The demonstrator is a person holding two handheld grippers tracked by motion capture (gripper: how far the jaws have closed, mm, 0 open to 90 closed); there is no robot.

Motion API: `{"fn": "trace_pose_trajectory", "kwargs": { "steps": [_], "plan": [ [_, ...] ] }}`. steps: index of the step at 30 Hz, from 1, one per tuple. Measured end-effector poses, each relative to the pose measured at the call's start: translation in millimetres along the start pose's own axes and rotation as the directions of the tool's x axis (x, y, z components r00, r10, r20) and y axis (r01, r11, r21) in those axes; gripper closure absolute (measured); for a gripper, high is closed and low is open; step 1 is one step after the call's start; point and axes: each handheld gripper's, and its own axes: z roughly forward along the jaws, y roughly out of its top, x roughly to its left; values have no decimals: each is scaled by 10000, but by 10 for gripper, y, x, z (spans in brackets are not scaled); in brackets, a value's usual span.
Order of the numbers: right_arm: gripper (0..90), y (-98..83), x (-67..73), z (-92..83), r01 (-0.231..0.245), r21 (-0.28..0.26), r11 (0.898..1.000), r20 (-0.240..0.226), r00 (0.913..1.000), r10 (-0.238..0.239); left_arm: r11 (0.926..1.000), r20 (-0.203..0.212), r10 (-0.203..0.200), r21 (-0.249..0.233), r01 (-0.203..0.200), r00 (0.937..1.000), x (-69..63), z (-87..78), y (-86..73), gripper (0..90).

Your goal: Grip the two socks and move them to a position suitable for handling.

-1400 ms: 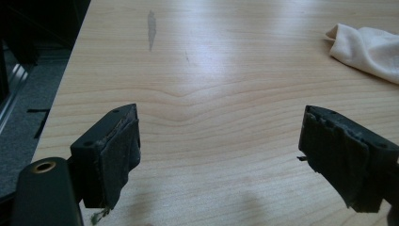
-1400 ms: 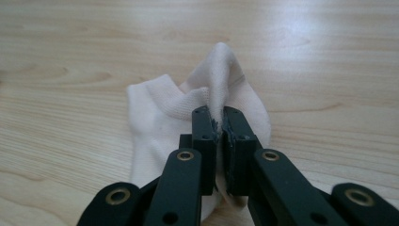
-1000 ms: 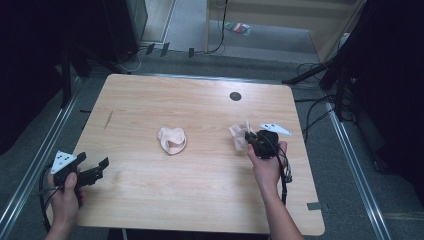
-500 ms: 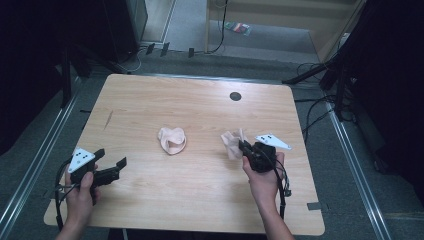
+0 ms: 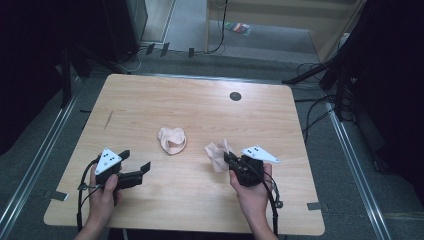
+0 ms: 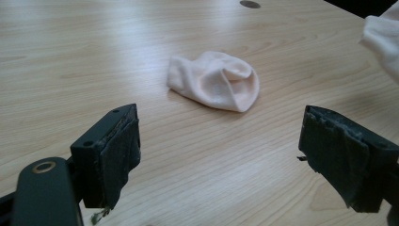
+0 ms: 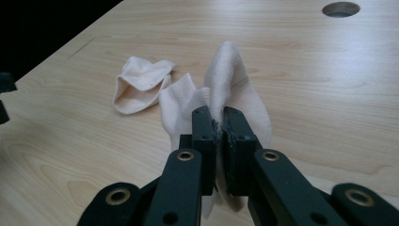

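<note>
I am pinching one pale sock [image 7: 221,89] tight in my right gripper [image 5: 231,159]. The sock is sticking up between its black pads and hanging down toward the wooden surface [image 5: 200,105]. I am holding my left gripper [image 5: 135,165] wide open with nothing in it, low over the near left part of the surface. The other sock [image 5: 172,140] is lying crumpled in the middle, between my two grippers and touching neither.
</note>
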Motion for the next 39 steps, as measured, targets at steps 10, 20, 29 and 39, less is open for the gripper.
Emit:
{"fn": "trace_pose_trajectory", "kwargs": {
  "steps": [10, 20, 29, 39],
  "plan": [
    [856, -183, 208, 4, 81, 286, 9996, -473, 9989, -67, 9998, 474, 157, -98, -152, 9988, -210, 68, 39, 133],
    [855, -368, 442, 54, 32, 782, 9969, -1078, 9942, 53, 9995, 1007, 260, -190, -242, 9946, -460, 152, 75, 133],
    [855, -519, 598, 117, 5, 1049, 9945, -1338, 9909, 136, 9995, 1286, 278, -182, -256, 9913, -549, 161, 29, 133],
    [851, -623, 620, 188, 4, 1134, 9936, -1014, 9948, 111, 9992, 1389, 376, -183, -354, 9896, -543, 183, -90, 133]
  ]
}}
